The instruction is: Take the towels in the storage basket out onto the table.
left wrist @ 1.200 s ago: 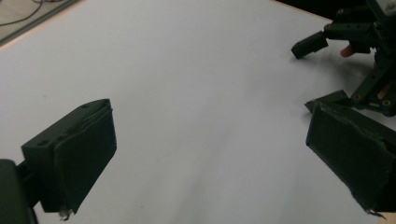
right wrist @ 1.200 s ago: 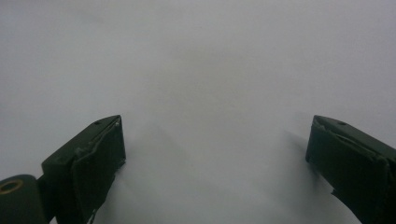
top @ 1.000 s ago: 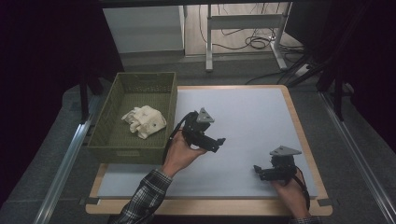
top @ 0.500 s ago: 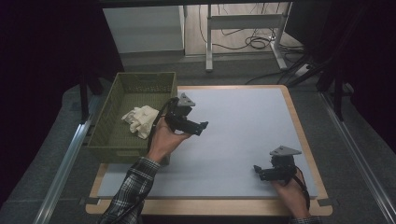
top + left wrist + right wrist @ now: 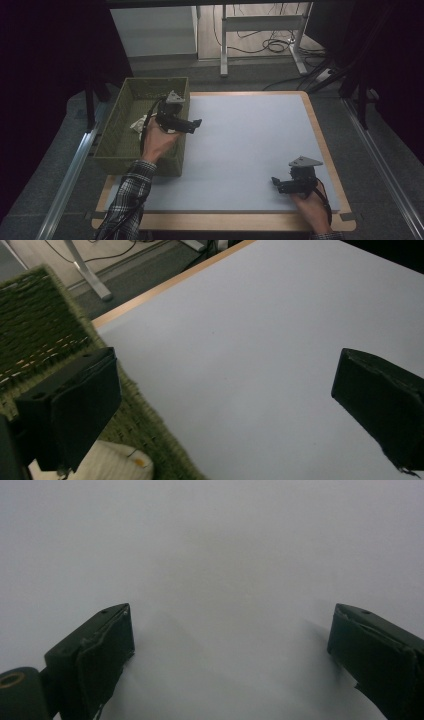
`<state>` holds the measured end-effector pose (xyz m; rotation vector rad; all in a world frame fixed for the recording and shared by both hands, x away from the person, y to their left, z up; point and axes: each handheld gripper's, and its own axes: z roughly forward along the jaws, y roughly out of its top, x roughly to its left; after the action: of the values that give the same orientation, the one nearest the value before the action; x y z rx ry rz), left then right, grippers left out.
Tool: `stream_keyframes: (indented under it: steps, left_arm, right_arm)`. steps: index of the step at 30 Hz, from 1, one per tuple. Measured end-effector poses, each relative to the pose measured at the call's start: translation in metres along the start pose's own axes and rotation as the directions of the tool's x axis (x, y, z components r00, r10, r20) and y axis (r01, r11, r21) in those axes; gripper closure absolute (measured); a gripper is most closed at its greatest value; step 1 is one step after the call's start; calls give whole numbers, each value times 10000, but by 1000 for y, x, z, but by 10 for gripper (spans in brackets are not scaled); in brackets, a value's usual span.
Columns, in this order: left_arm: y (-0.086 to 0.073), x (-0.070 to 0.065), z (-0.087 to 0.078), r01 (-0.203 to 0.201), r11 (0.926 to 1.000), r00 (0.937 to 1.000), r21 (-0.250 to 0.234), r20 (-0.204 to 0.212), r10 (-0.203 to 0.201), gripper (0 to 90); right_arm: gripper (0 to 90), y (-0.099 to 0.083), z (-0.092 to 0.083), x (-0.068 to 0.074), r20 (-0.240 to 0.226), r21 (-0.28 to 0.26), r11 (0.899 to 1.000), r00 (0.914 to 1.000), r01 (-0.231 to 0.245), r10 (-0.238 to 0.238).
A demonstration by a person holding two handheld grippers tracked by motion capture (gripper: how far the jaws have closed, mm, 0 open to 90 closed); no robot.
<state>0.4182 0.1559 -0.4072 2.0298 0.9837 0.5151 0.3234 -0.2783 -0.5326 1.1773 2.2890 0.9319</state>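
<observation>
Hovering left gripper (image 5: 196,123), jaws wide and empty, over the right rim of the green basket (image 5: 116,145) at the table's left edge, needing to tilt down onto the cream toy (image 5: 137,124) inside (right gripper (image 5: 274,183) resting agape near the front right corner).

A metal desk frame (image 5: 260,30) stands beyond the table — black cables (image 5: 272,46) coiled beside it.
</observation>
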Motion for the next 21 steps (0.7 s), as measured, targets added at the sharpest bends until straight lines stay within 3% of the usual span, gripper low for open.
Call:
stream_keyframes:
  steps: [8, 13, 21]
  left_arm:
    - [-16, 37, 0, 676, 9973, 9964, 277, -541, -660, 4]
    - [-28, 63, 1, 1326, 9900, 9889, 481, -736, -1289, 7]
    - [-34, 83, 9, 1655, 9792, 9825, 1177, -1057, -1534, 22]
  right_arm:
    - [47, 0, 0, 0, -1, 1, 10000, 10000, 0, 0]
    - [47, 0, 0, 0, -7, 3, 10000, 10000, -5, 5]
    - [47, 0, 0, 0, 0, -3, 10000, 10000, 5, -5]
